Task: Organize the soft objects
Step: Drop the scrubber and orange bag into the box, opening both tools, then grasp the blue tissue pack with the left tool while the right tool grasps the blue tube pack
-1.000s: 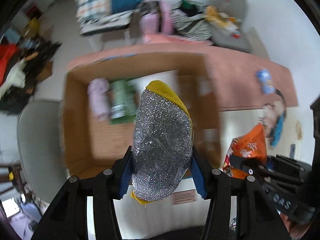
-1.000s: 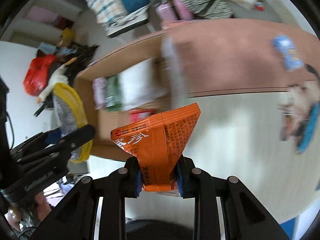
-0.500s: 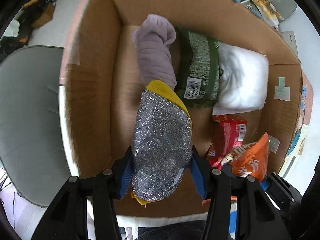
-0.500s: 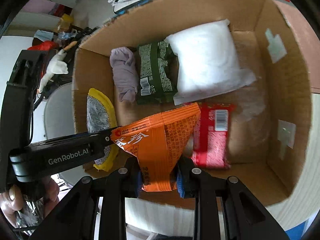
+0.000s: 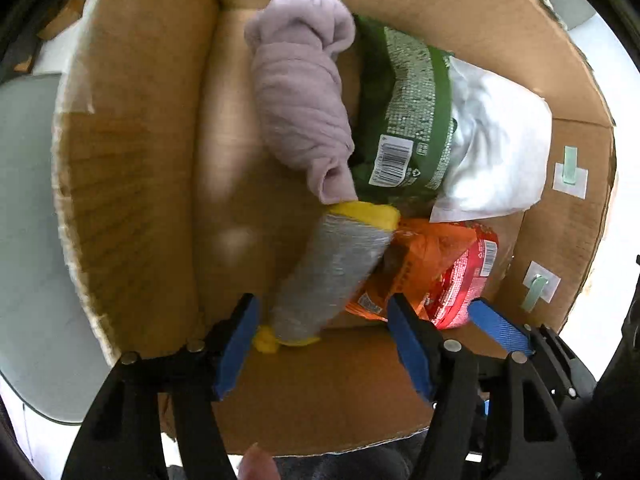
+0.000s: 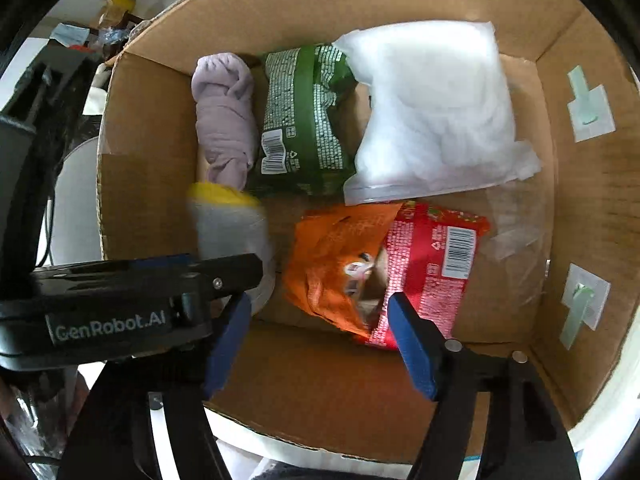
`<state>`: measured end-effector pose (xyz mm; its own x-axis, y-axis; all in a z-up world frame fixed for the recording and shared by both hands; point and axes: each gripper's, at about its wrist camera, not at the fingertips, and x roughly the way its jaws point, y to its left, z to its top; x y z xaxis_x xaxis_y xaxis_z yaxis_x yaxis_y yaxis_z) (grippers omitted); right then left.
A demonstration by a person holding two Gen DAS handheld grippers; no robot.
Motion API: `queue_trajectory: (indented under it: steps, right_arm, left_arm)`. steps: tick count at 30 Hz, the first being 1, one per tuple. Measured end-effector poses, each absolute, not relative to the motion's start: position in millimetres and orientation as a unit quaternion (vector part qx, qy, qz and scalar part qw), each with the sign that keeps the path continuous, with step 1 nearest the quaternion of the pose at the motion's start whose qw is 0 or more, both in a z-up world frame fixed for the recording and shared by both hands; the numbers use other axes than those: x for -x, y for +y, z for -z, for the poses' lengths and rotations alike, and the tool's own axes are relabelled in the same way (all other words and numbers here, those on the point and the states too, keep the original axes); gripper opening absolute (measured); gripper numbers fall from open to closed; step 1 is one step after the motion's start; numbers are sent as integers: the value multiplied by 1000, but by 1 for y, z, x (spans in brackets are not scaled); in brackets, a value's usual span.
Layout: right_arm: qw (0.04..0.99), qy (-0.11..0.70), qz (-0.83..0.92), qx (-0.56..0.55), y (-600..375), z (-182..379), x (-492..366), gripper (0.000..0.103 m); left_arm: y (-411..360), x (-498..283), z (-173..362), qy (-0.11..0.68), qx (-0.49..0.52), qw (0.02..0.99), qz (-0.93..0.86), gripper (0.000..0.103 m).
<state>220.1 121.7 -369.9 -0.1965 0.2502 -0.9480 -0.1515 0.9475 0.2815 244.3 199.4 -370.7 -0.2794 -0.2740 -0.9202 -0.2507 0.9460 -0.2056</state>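
Note:
Both grippers hang over an open cardboard box (image 5: 132,184), which also shows in the right wrist view (image 6: 592,208). My left gripper (image 5: 320,344) is open; the yellow-and-silver sponge (image 5: 336,276) lies loose in the box just beyond its fingers, blurred. My right gripper (image 6: 320,344) is open; the orange snack bag (image 6: 332,264) lies below it, partly over a red snack bag (image 6: 436,256). The sponge (image 6: 228,228) shows blurred at left, behind the left gripper's body.
In the box lie a rolled lilac cloth (image 5: 296,92), a green snack bag (image 5: 404,112) and a white stuffing bag (image 6: 436,112). A grey chair seat (image 5: 24,240) stands left of the box. Clutter lies beyond the box's far left corner (image 6: 88,20).
Both grippers have opened. The sponge has dropped from the left gripper and the orange bag from the right gripper into the box. Both grippers moved lower, closer to the box.

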Motion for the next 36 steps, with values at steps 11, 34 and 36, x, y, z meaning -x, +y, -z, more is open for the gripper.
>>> queue_trajectory:
  steps: [11, 34, 36]
  right_arm:
    - [672, 727, -141, 16, 105, 322, -201, 92]
    - [795, 595, -105, 55, 34, 175, -124, 103]
    - [797, 592, -108, 51, 29, 169, -119, 103]
  left_arm:
    - [195, -223, 322, 750, 132, 648, -12, 77]
    - [170, -133, 185, 581, 71, 808, -72, 100]
    - [166, -127, 177, 574, 72, 813, -69, 102]
